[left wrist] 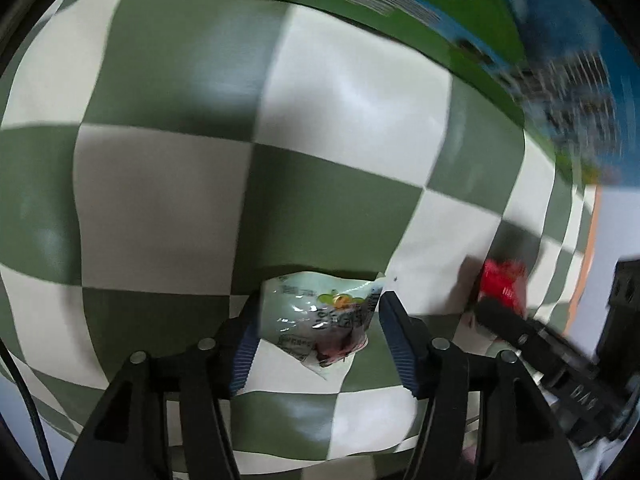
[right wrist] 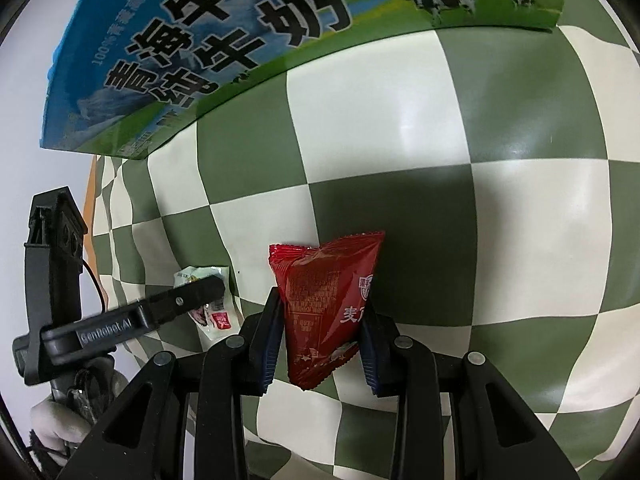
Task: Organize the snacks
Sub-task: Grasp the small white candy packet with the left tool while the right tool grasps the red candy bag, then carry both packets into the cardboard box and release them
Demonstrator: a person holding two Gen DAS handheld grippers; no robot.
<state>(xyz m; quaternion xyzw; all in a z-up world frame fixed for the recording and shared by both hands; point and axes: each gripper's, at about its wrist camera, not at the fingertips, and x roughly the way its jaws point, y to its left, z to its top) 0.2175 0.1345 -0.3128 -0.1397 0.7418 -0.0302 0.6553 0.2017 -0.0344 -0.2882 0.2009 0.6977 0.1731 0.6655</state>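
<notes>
My left gripper (left wrist: pixel 318 312) is shut on a pale green-white snack packet (left wrist: pixel 320 316), held between its blue pads above the checkered cloth. My right gripper (right wrist: pixel 322 312) is shut on a red snack packet (right wrist: pixel 326 300), held upright between its pads. In the left wrist view the red packet (left wrist: pixel 502 284) and the right gripper's finger show at the right, blurred. In the right wrist view the left gripper (right wrist: pixel 196 296) shows at the left with the pale packet (right wrist: pixel 208 312) in it.
A green-and-white checkered cloth (right wrist: pixel 440 140) covers the table. A blue-and-green milk carton box (right wrist: pixel 224 36) stands at the far side, also in the left wrist view (left wrist: pixel 500 40). The table's edge and a pale wall show at the left of the right wrist view.
</notes>
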